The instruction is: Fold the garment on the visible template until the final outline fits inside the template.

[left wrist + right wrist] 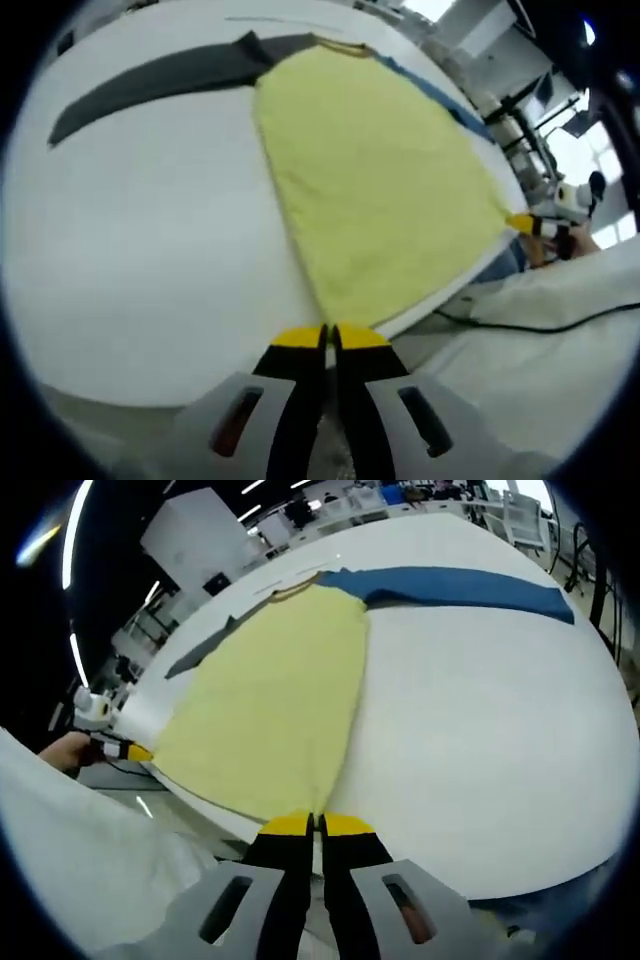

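A yellow garment (370,180) lies flat on the white table (130,260), its hem at the near edge. A dark grey sleeve (160,75) stretches one way and a blue sleeve (440,95) the other. My left gripper (330,335) is shut on one hem corner. My right gripper (540,225) pinches the other corner. In the right gripper view the right gripper (317,823) is shut on the hem of the yellow garment (270,710), with the blue sleeve (460,585) beyond and the grey sleeve (205,645) to the left. The left gripper (135,750) holds the far corner.
A black cable (520,325) runs over white cloth beside the table edge. A person's hand (65,750) and white clothing (80,860) sit at the near side. Racks and equipment (200,540) stand past the table's far rim.
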